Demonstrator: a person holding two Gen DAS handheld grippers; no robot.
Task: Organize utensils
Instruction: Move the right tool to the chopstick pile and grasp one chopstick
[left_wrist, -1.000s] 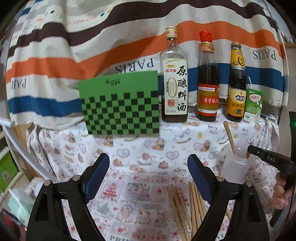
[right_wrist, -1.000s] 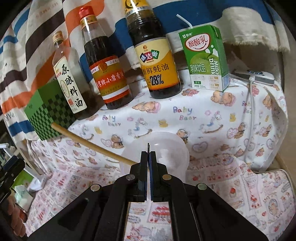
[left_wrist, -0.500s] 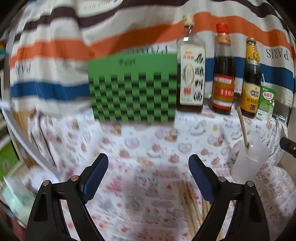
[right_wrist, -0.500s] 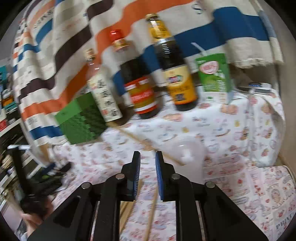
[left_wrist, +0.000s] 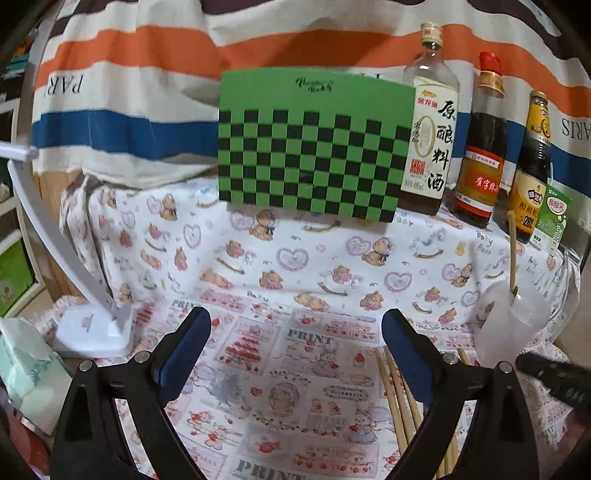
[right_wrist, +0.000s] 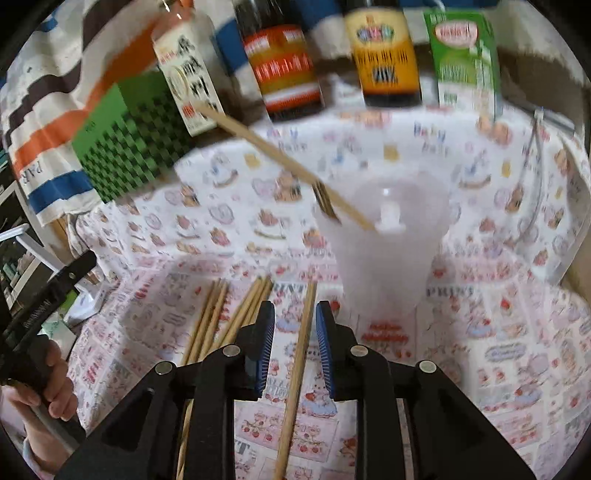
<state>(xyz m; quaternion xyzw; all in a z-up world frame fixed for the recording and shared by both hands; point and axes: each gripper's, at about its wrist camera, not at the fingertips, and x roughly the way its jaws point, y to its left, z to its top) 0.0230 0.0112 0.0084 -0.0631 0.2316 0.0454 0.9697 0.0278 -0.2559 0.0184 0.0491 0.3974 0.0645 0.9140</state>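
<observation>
Several wooden chopsticks lie on the patterned cloth; they also show in the left wrist view. A translucent plastic cup stands beyond them with one chopstick leaning in it; the cup also shows in the left wrist view. My right gripper is open, its jaws on either side of a single chopstick on the cloth, not closed on it. My left gripper is wide open and empty above the cloth, left of the chopsticks.
A green checkered box, three sauce bottles and a green drink carton stand at the back against a striped cloth. A white lamp base and a tissue pack sit at the left.
My right gripper let go of the chopstick in the cup, opened, and dropped down to straddle a chopstick on the cloth. My left gripper swung left and stayed open.
</observation>
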